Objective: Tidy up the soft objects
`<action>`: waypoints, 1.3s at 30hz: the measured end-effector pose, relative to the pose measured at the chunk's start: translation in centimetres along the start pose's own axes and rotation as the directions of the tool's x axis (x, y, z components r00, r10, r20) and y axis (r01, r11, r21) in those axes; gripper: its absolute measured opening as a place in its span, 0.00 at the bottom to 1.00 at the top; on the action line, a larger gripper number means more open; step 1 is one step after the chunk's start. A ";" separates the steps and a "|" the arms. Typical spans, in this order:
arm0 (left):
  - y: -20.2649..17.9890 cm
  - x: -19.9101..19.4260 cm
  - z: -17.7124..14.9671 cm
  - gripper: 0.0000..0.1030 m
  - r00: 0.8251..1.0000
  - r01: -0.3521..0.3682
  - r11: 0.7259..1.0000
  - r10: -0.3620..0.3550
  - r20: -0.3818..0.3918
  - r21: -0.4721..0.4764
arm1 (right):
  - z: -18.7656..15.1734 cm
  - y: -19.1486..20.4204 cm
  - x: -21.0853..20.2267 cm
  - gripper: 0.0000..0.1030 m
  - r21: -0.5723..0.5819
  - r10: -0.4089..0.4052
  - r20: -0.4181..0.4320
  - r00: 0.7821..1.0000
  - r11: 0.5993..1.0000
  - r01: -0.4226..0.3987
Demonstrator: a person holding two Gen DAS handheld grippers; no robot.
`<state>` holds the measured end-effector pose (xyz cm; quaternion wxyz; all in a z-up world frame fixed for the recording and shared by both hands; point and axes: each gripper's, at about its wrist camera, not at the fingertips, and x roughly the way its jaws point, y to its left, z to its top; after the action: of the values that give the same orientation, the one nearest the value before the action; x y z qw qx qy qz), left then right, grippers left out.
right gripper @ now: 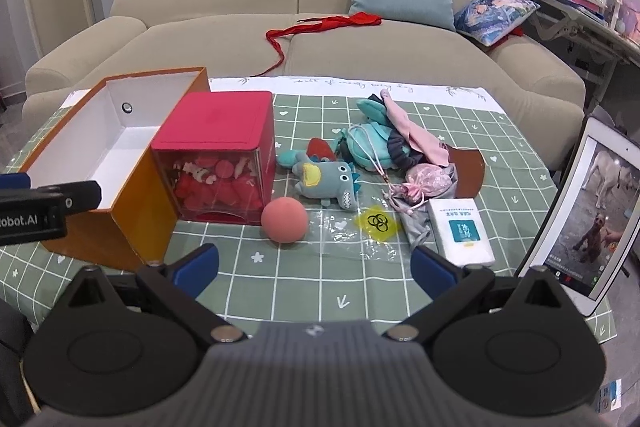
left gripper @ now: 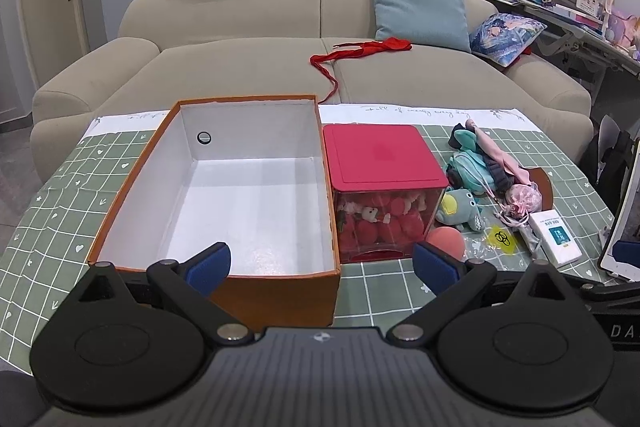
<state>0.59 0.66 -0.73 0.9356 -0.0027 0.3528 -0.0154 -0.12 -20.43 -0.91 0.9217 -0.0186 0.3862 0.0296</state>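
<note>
An empty orange box (left gripper: 256, 297) (right gripper: 132, 223) with a white inside stands on the table's left. Right of it sits a red-lidded clear case (left gripper: 382, 159) (right gripper: 218, 123) holding red soft pieces. Further right lie a pink ball (right gripper: 285, 219) (left gripper: 447, 241), a grey-blue crocodile plush (right gripper: 326, 181) (left gripper: 458, 207), a teal plush (right gripper: 370, 143), a pink cloth (right gripper: 408, 133) and a pink drawstring pouch (right gripper: 426, 183). My left gripper (left gripper: 322, 265) hovers open over the box's near wall. My right gripper (right gripper: 316, 267) is open above the tablecloth, short of the ball.
A tissue pack (right gripper: 462, 231), a clear bag with a yellow mark (right gripper: 376, 223) and a tablet (right gripper: 588, 211) lie at the right. A beige sofa (right gripper: 320, 39) with cushions and a red ribbon (right gripper: 320, 25) stands behind the green checked tablecloth (right gripper: 304, 291).
</note>
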 end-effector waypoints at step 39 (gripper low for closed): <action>-0.3 0.2 -0.5 1.00 1.000 0.010 1.000 -0.010 -0.011 0.010 | -0.1 -0.1 0.4 0.97 -0.006 -0.017 -0.034 0.999 1.000 0.017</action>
<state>0.43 0.40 -1.21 0.9335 0.0005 0.3579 -0.0219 0.10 -20.53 -1.30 0.9153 -0.0253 0.4014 0.0225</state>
